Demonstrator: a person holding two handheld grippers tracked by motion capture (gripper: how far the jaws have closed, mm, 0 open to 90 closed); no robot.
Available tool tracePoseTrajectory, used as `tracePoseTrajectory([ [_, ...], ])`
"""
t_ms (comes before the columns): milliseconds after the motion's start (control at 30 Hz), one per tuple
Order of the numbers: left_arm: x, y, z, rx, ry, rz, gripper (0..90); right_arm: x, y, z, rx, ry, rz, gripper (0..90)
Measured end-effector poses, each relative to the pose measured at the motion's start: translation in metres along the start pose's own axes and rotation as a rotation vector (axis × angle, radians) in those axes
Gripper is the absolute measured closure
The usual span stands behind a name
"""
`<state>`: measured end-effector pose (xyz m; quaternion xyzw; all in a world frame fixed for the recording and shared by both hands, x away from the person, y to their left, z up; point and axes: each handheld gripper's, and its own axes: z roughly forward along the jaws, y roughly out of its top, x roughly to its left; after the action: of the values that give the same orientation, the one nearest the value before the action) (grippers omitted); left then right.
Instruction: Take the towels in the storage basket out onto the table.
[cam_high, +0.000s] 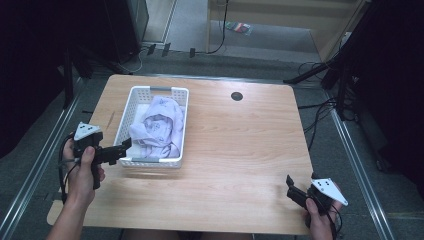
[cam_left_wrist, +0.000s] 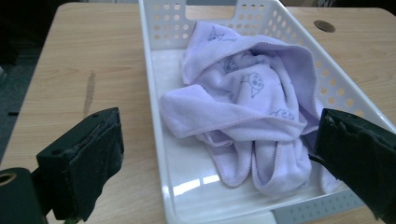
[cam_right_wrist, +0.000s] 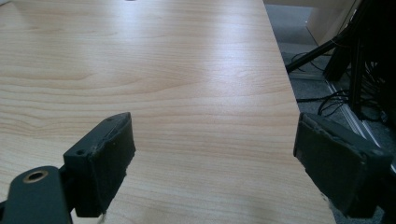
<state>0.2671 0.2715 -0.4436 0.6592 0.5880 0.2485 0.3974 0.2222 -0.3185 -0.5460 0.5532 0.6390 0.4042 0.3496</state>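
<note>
A white perforated basket (cam_high: 129, 107) (cam_left_wrist: 154, 98) stands on the left part of the wooden table (cam_high: 235, 150). A crumpled lilac towel with small printed figures (cam_high: 160, 125) (cam_left_wrist: 252, 107) lies inside it. My left gripper (cam_high: 122, 147) (cam_left_wrist: 215, 163) is at the basket's near left corner, open, its jaws spread on either side of the near rim with nothing between them. My right gripper (cam_high: 290, 186) (cam_right_wrist: 215, 158) hovers open over bare wood at the table's near right corner, holding nothing.
A round dark cable hole (cam_high: 237, 96) sits near the table's far edge. Cables and stand legs (cam_high: 325, 75) lie on the floor to the right of the table. The table's right edge (cam_right_wrist: 285, 93) runs close to my right gripper.
</note>
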Motion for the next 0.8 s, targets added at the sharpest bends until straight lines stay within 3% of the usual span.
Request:
tracePoseTrajectory([
  [33,-0.003,0.005,0.006,0.032,0.018,-0.008,2.6,0.0,0.0,0.0,0.0,-0.001,0.001,12.7],
  [233,-0.016,0.022,0.019,0.07,0.05,0.028,2.6,0.0,0.0,0.0,0.0,0.002,0.001,12.7],
  [400,-0.025,0.033,0.029,0.076,0.042,0.037,2.6,0.0,0.0,0.0,0.0,0.001,0.001,12.7],
  [500,-0.029,0.038,0.04,0.11,0.035,0.043,2.6,0.0,0.0,0.0,0.001,0.001,0.002,12.7],
  [800,-0.045,0.053,0.075,0.137,0.0,0.011,2.6,-0.001,0.0,0.0,0.002,0.005,0.002,12.6],
])
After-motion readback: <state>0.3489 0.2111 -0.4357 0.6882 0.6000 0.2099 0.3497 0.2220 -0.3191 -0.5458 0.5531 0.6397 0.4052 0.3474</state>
